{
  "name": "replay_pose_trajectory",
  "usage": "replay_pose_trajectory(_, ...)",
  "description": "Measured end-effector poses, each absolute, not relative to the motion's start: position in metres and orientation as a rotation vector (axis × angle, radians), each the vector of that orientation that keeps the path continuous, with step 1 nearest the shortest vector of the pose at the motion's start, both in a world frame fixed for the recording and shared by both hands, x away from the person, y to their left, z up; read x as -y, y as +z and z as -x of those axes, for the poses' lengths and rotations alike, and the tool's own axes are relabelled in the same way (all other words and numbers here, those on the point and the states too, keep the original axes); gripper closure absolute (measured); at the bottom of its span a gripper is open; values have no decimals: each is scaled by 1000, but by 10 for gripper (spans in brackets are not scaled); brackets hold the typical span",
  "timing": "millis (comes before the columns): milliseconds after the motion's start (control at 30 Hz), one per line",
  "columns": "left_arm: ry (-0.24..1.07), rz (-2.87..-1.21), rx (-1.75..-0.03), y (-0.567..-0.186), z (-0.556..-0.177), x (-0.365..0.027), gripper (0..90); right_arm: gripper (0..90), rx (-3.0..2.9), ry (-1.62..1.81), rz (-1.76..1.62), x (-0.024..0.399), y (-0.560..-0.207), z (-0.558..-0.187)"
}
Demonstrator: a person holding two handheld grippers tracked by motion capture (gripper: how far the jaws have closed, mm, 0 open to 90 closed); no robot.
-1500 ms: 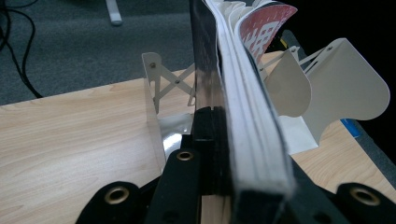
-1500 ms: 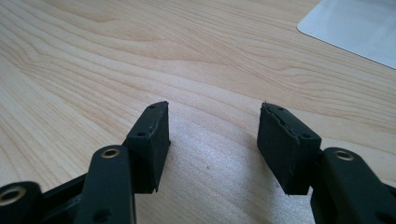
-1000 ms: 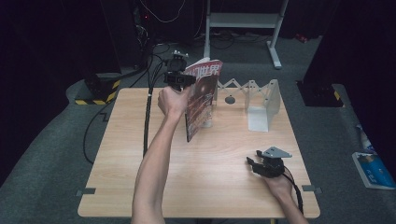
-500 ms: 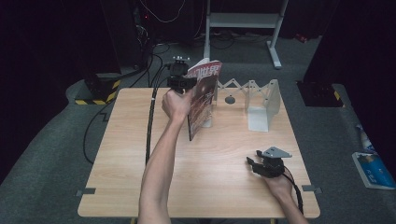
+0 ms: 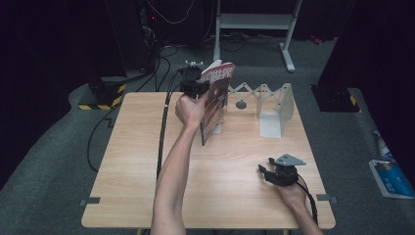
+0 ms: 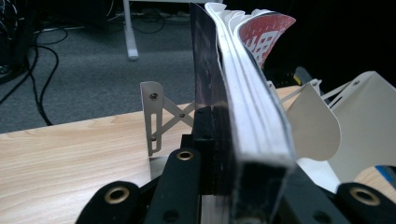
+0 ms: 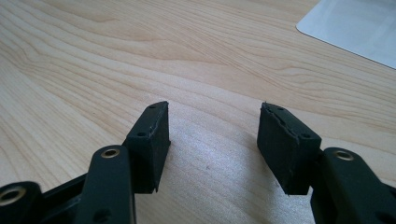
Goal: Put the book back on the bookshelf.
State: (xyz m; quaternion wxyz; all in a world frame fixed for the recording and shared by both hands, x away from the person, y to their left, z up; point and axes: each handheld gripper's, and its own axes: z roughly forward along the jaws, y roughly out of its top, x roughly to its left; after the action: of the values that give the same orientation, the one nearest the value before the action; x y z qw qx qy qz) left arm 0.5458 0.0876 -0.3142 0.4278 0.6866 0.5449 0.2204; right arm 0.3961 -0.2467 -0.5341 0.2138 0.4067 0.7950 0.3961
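In the high view we see our left gripper (image 5: 199, 89) in the upper middle of the frame, above the far edge of the light wooden table (image 5: 137, 161). Its jaws are clamped on a thick magazine with a dark red cover (image 5: 215, 100), held upright on edge and slightly tilted. In the left gripper view the magazine's white page edges (image 6: 252, 107) rise through the centre of the frame, pinched tight between the two black jaws. Just right of the magazine, along the far edge, stands a white metal expanding book rack (image 5: 271, 105). Our right gripper (image 5: 271, 172) sits in the lower right of the high view, low over the table. In the right gripper view its jaws (image 7: 212, 144) stand wide apart over bare wood, holding nothing.
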Motion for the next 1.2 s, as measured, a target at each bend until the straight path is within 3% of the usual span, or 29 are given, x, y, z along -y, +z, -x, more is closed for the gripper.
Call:
replay_pose_trajectory(400,557,-1663,-1347,-324,-548,-86,835,438,-2205,1099,-1128,247,-534,-396)
replay_pose_trajectory(1200,490,-1853,-1370,-321,-549,-86,821,438,-2205,1101,-1126,246,-534,-396)
